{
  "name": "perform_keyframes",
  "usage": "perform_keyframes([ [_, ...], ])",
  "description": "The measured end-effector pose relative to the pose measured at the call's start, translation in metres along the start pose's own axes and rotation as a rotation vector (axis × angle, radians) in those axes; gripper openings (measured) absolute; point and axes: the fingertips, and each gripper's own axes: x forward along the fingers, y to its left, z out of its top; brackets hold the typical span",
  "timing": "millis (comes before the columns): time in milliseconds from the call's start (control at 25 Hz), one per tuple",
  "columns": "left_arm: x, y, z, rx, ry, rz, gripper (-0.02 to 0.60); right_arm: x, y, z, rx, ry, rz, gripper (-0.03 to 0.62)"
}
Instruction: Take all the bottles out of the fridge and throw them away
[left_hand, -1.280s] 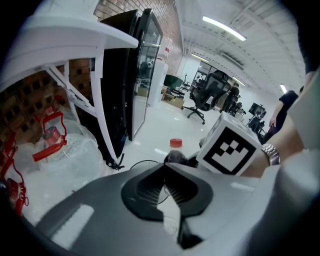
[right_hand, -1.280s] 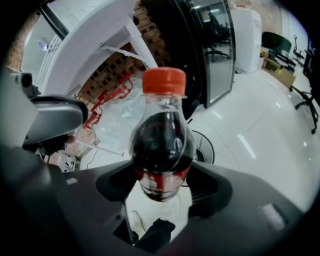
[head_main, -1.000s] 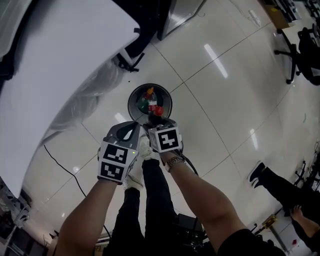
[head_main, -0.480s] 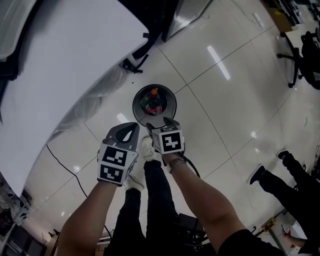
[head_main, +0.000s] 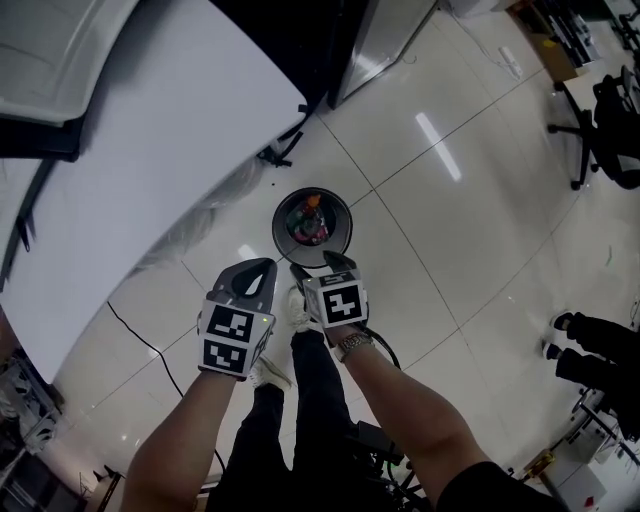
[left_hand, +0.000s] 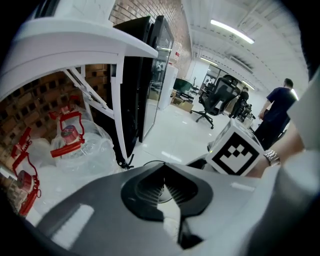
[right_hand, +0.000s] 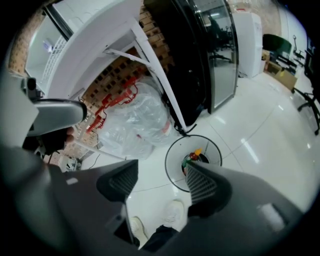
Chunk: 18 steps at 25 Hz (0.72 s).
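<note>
Left hand-held gripper (head_main: 262, 270) jaws are pressed together with nothing between them. Right hand-held gripper (head_main: 322, 266) jaws are wide apart, also empty. Both hang over the floor (head_main: 450, 210) just beside the round bin (head_main: 277, 226), and the bottles (head_main: 308, 218) lie inside it.

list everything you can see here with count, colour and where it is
bin: 1, grey, on the floor ahead of both grippers
bottles: several, mixed colours, inside the bin
table: 1, white, upper left
plastic bag: 1, clear, under the table
fridge: 1, black, behind the table
office chair: 1, black, far right
bystander's legs: dark, lower right
own shoes: 2, white, below the grippers
left gripper: 1, shut, empty
right gripper: 1, open, empty
</note>
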Motion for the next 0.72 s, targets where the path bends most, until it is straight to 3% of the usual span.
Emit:
perform_keyframes([
  [720,-0.127,-0.005,0.067,0.015,-0.166,0.103,0.003,-0.128,0.099,0.093,-0.219,-0.215,0.034,0.278],
])
